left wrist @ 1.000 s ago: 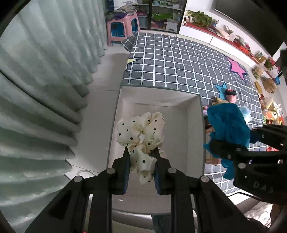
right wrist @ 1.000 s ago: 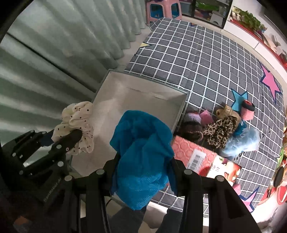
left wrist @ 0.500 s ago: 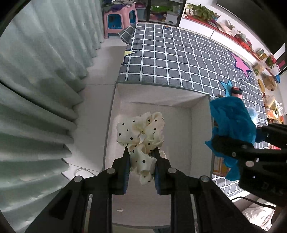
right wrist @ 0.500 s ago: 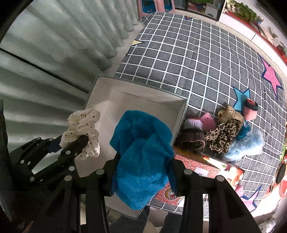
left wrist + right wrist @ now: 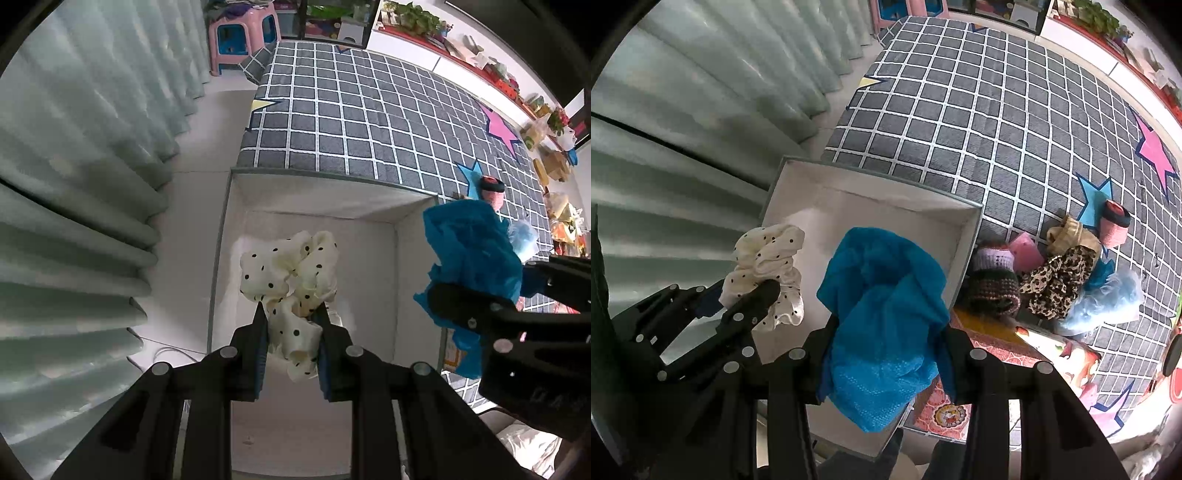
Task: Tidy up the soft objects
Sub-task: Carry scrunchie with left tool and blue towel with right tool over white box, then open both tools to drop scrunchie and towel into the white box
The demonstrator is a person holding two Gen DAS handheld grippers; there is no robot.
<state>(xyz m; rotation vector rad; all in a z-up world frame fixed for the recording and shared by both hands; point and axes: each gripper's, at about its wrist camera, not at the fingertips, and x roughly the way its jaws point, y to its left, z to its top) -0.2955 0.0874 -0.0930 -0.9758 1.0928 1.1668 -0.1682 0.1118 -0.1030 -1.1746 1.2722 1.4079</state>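
**While both loads hang over the box, the drop line is straight down**

Because the white storage box (image 5: 417,280) sits open-topped on the floor at the edge of the checked rug (image 5: 997,110), both grippers look down into it. Box interior appears bare; nothing seen lying on its floor.

Left gripper (image 5: 291,332): poised above the left-centre of the box, fingers pointing down, pinched on the cream polka-dot scrunchie (image 5: 291,273). The scrunchie bunches out past the fingertips, directly over the box floor. A release here would probably land it inside.

Right gripper (image 5: 886,332): closed on the blue mesh cloth (image 5: 882,291), which drapes past the fingers. It hangs over the box's right side, close to the right wall, so this load is the one at risk of catching the rim. A shift leftward looks advisable.

Remaining soft items (image 5: 1052,280) lie piled on the rug just right of the box, nearer the right gripper.
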